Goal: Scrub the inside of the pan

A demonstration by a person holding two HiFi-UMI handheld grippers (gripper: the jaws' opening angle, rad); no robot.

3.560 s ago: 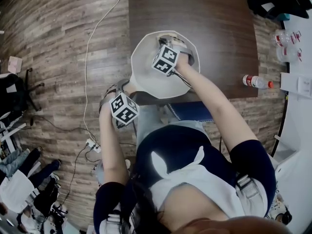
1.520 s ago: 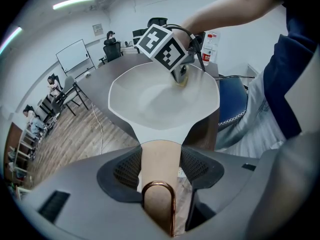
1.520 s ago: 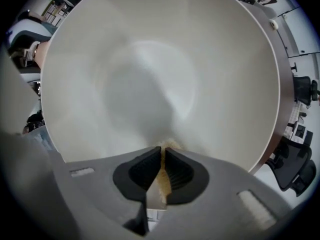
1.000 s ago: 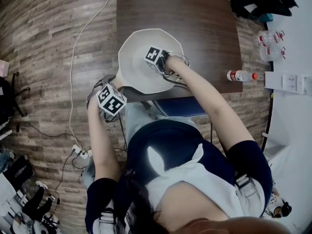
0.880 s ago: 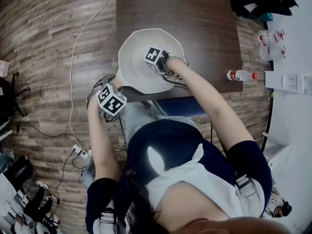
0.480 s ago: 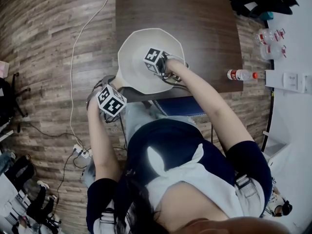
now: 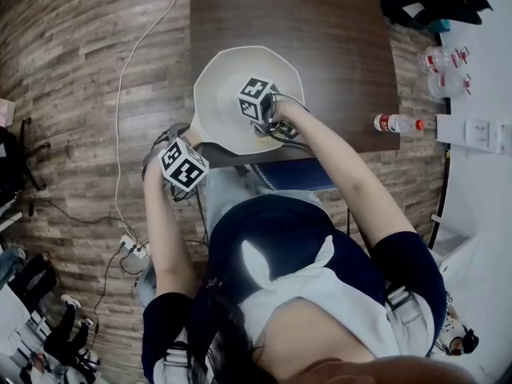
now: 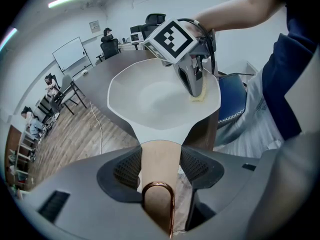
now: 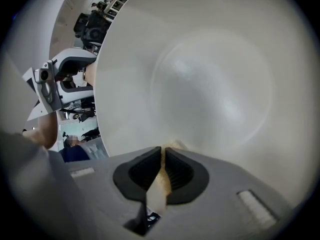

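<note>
1. Since a second ago, the right gripper (image 9: pixel 162 170) has slid a little across the pan (image 7: pixel 216 82) toward the rim nearest the person, and has tipped further over.
2. Its jaws are pressed nearly together, pinching a thin yellowish scrub pad (image 9: pixel 159 186). The pad's tip meets the pan's white inner wall just ahead of them.
3. The left gripper (image 8: pixel 160 168) has kept its place, jaws clamped on the pan's tan handle (image 8: pixel 159 151), with the bowl straight ahead of it.
4. The pan sits at the near edge of a dark brown table (image 7: pixel 320 22) that stretches away beyond both grippers. A red-capped bottle (image 7: pixel 396 123) lies on it, well to the right of the right gripper.
5. Left of the left gripper runs wood-plank floor (image 7: pixel 72 78) with a white cable (image 7: pixel 120 78). Far beyond it stand a whiteboard (image 8: pixel 69 54) and office chairs (image 8: pixel 111 46).
</note>
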